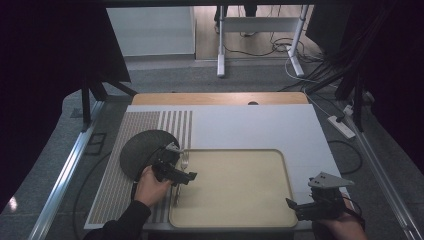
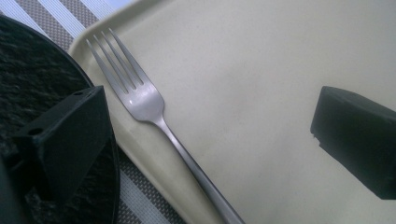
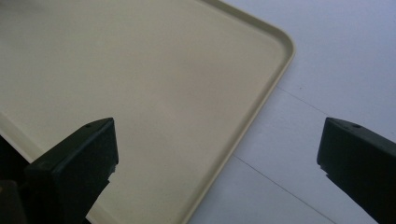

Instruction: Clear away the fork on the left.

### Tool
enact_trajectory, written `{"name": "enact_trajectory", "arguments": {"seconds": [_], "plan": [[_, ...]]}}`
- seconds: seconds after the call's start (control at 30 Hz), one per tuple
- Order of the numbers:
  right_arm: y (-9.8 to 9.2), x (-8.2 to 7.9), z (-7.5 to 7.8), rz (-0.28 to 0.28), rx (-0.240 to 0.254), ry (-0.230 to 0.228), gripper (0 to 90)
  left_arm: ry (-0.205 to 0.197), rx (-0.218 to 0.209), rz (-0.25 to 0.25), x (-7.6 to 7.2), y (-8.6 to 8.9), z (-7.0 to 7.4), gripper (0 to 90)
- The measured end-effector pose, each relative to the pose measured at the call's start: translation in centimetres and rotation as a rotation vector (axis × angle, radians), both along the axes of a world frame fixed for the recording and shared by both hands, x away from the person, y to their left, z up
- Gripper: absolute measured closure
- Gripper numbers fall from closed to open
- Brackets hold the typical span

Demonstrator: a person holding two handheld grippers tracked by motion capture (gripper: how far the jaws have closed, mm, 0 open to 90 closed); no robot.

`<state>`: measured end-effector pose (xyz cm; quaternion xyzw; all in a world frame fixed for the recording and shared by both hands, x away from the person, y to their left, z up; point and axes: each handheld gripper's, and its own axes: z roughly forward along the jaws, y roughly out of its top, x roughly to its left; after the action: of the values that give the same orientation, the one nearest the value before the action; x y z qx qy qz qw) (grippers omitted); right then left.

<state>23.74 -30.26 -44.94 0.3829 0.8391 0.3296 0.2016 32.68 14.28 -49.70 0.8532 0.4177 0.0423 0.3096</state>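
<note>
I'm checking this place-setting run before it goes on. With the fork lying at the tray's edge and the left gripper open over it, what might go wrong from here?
1. The fork lies along the tray's raised left rim, partly on it, so a nudge may tip it off onto the striped mat.
2. The left gripper hangs open close above the fork; withdrawing carelessly might catch the handle.
3. The dark plate sits right beside the gripper and might get bumped.

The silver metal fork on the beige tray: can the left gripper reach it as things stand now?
Probably yes. The silver metal fork lies uncovered at the beige tray's edge, between the left gripper's open jaws, with nothing blocking.
</note>
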Motion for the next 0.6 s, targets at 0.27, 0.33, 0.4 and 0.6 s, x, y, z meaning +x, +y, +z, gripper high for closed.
{"name": "enact_trajectory", "arguments": {"seconds": [0.27, 0.33, 0.4, 0.6], "plan": [[0.0, 0.0, 0.0, 0.003, 0.002, 0.002, 0.0, -0.019, -0.006, -0.017, -0.1, 0.8, 0.4, 0.0], [0.0, 0.0, 0.0, 0.002, 0.000, 0.003, 0.0, -0.027, -0.007, -0.013, -0.2, 1.1, 0.6, 0.0], [0.0, 0.0, 0.0, 0.002, 0.001, 0.001, 0.0, -0.027, -0.013, -0.008, -0.3, 1.5, 0.7, 0.0], [0.0, 0.0, 0.0, 0.000, 0.001, 0.002, 0.0, -0.043, -0.033, 0.004, -0.8, 2.8, 1.2, 0.0]]}}
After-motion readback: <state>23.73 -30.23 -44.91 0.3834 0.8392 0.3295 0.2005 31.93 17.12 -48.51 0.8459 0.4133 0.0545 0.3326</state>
